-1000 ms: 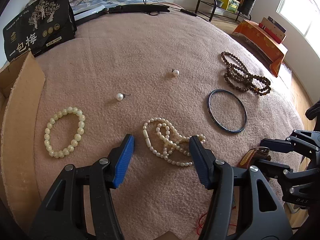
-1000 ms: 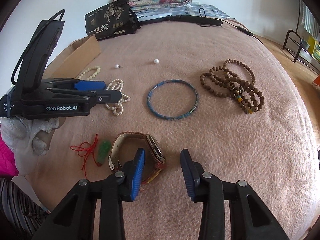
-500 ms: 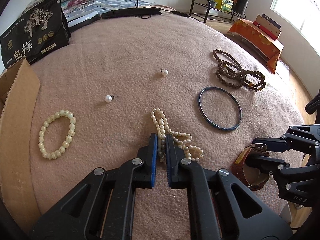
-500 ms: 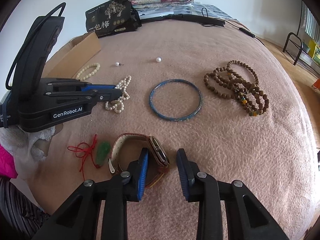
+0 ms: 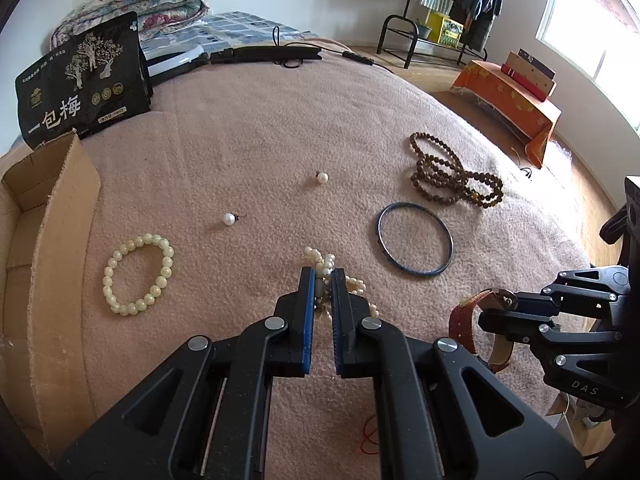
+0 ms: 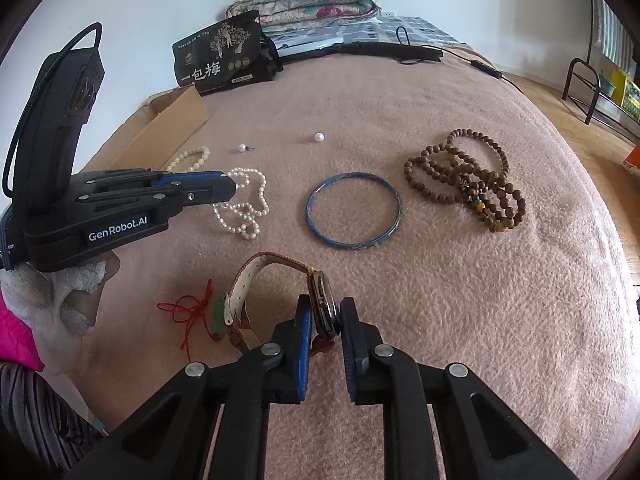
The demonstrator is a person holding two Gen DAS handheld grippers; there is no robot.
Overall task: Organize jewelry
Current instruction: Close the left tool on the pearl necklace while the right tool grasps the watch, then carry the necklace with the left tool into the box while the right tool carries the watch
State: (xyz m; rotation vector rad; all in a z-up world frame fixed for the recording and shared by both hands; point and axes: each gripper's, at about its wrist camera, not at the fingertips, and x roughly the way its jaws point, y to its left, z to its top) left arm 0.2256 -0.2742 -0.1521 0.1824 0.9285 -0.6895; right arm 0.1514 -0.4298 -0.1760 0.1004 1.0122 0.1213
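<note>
**Both hand-held grippers clamped on jewelry**

Left hand-held gripper (image 5: 321, 280) is nearly closed, its blue pads pinching the pearl necklace (image 6: 244, 204), whose loops trail onto the pink blanket (image 5: 260, 140). Right hand-held gripper (image 6: 324, 316) is closed on the case of the watch (image 6: 320, 300), its brown strap arching upward. A second ago both stood wide open above these pieces; half a second ago the left had already pinched the pearls while the right was partly open.

White lettering on the left gripper's body reads "GenRobot.AI"; "DAS" shows on the right one. Nearby lie a blue bangle (image 6: 354, 210), brown wooden beads (image 6: 468, 180), a pale bead bracelet (image 5: 138, 274) and two loose pearls (image 5: 229, 219). A black bag (image 5: 84, 84) reads "一包梅".
</note>
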